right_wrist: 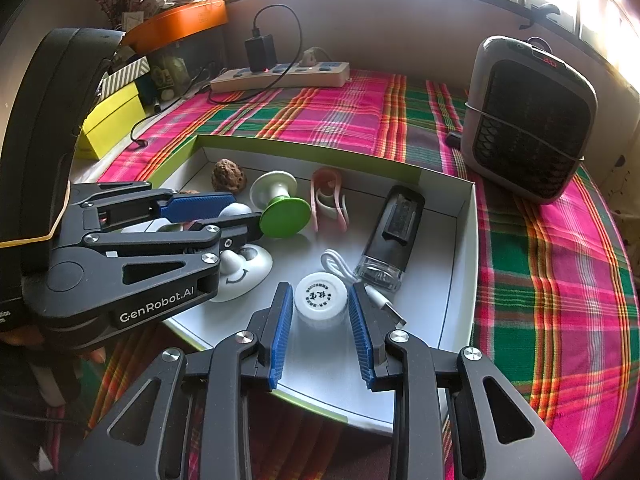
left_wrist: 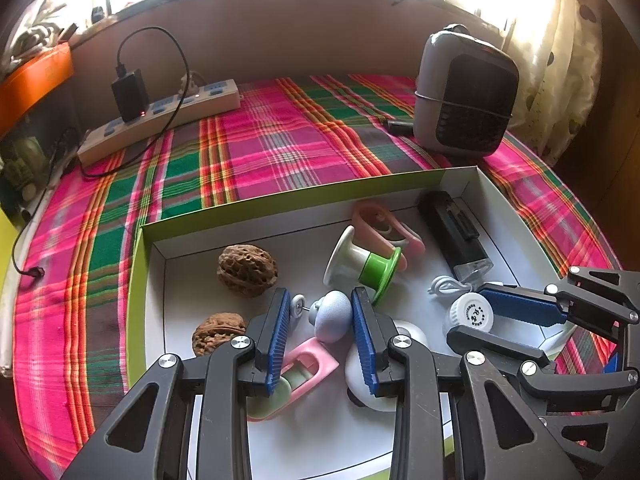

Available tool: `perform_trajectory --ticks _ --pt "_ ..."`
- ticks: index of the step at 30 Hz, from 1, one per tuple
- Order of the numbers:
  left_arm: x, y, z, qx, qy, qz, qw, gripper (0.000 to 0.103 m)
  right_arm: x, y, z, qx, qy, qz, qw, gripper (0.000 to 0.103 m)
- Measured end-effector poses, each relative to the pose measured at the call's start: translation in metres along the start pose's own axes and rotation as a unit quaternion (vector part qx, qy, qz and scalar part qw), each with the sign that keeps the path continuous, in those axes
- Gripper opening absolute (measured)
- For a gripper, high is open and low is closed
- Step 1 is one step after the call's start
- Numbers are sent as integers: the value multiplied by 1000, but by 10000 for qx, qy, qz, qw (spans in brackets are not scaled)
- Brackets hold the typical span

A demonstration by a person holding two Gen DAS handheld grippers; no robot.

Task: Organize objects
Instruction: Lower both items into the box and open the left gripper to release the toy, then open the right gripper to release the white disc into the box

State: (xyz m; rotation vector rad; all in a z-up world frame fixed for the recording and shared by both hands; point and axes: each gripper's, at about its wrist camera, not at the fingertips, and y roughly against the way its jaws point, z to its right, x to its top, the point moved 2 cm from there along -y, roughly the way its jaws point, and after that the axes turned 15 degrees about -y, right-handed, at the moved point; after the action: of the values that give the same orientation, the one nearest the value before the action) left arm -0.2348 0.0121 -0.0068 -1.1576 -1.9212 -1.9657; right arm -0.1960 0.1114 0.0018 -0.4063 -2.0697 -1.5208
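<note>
While both grippers are being held over the box, the scene is being set out largest to smallest:

Plaid cloth (left_wrist: 280, 140): being used as the base for everything; a space heater (right_wrist: 528, 120) and a power strip (left_wrist: 160, 120) are being left on it, outside the box.

Open box (right_wrist: 466, 240): being used as the collecting place, judged from its contents; it is lying near the front edge.

Contents: a black flashlight-like device (right_wrist: 394, 236), a green-and-white spool (left_wrist: 360, 264), pink clips (left_wrist: 384, 228), two walnuts (left_wrist: 246, 268) and a white smiley piece (right_wrist: 244, 272) are already being kept inside.

Left gripper (left_wrist: 320, 316): being held half open around a pale egg-shaped knob (left_wrist: 333, 316); its pads are close beside it, and contact cannot be told.

Right gripper (right_wrist: 320, 304): being held narrow around a white round cap (right_wrist: 320, 295), apparently pinching it, inside the box.

Progress: most small things are being seen in the box already; sorting of the knob and cap is judged as remaining.
</note>
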Motion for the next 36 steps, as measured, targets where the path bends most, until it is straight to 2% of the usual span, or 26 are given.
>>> perform_trajectory --ticks 11,13,22,34,36 --pt "-2 11 2 26 65 121 9999 34 0 2 2 -9 -109 24 9999 32" --pt "-3 16 3 69 83 154 9998 34 0 5 3 -6 -140 49 9999 39" --pt "-9 46 9 233 183 357 9989 34 -7 21 0 -76 -230 231 9994 39" --pt "-36 86 23 754 385 396 9956 34 -23 49 0 -231 -464 500 9974 39" --pt "-42 91 27 967 348 423 9938 34 -27 52 -1 -257 -463 529 9972 39"
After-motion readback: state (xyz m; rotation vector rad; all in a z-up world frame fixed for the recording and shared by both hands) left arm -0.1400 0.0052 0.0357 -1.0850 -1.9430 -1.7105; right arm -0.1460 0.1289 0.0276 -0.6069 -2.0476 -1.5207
